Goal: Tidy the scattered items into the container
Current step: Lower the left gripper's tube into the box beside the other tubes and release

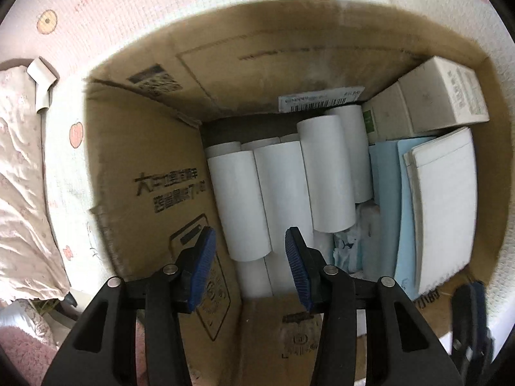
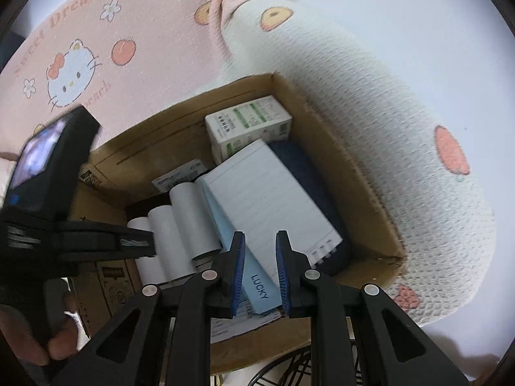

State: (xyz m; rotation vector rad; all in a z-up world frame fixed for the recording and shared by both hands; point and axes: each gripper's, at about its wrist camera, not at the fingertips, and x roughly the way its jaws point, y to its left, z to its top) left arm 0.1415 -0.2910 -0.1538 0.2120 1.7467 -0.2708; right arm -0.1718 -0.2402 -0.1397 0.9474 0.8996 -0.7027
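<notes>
Both grippers hang over the cardboard box [image 1: 135,193], which sits on a pink cartoon-print blanket [image 2: 145,32]. Left gripper [image 1: 248,267]: fingers apart, nothing between them, white paper rolls [image 1: 283,193] lying just ahead of the tips & a bit below. Right gripper [image 2: 259,270]: fingers apart too, w/ the pale blue "LUCKY" booklet [image 2: 260,289] showing in the gap. Can't tell if the pads touch it; looks like they straddle it w/o clamping.

Inside, ahead of the right fingers: a lined white notepad [image 2: 273,199] leaning on a dark blue bundle [image 2: 309,186], then a green-and-white carton [image 2: 248,122] at the far wall. Box looks nearly full, so I'd guess the job is close to done.

To do this bit well, imo: if the booklet's just been dropped, lift the right fingers straight up, don't drag sideways, or the pad catches its edge & pulls it back out. Keep the left one high; the rolls are loose & stacked, easy to nudge. A small white angled piece [image 1: 40,83] lies outside the box, far left of the left fingers — prob next to fetch.
</notes>
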